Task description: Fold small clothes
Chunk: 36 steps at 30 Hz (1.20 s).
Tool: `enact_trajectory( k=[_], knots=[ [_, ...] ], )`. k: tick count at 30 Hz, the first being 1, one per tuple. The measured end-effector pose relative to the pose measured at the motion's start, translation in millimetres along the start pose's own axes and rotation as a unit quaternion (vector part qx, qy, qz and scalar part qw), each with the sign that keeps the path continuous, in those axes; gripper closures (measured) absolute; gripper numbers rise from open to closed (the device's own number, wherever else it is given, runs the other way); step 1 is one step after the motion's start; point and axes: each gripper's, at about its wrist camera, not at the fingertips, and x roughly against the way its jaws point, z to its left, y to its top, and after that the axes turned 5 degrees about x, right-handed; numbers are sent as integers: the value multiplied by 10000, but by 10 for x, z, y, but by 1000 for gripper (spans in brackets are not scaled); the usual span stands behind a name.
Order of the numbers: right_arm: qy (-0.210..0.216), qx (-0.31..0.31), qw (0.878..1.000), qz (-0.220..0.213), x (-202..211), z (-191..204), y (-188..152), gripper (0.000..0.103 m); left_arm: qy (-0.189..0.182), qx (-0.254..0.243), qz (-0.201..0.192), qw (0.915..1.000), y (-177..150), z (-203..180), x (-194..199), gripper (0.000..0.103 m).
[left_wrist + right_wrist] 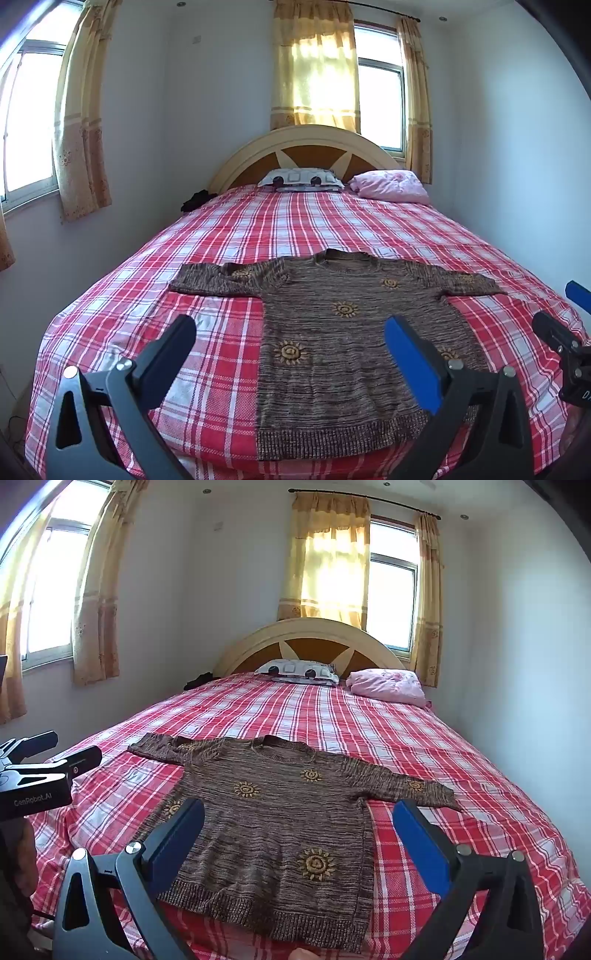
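One knit sweater (332, 354) — flat | plaid bedspread (229, 236) — woven

We read "GenRobot.AI" in pale letters on the black body of the left gripper (79, 755), seen at the left edge of the right wrist view. On the right gripper (570, 306), at the right edge of the left wrist view, we see only a cut-off pale letter or two, too partial to read.

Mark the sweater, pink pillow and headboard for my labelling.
sweater (273, 823), right wrist view, middle of its body.
pink pillow (388, 686), right wrist view, top face.
headboard (306, 134), left wrist view, cream arch.
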Motion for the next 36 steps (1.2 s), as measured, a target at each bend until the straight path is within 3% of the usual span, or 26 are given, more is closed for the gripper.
enact_trajectory(
  k=[8, 10, 36],
  knots=[
    [-51, -39, 9999, 110, -101, -30, -41, 1, 45, -146, 75, 9999, -12, -84, -63, 0],
    [-50, -26, 10000, 48, -63, 4, -49, 1, 84, 40, 52, 9999, -62, 0, -82, 0],
    [24, -17, 9997, 256, -142, 54, -118, 1, 135, 66, 23, 9999, -65, 52, -108, 0]
  ],
)
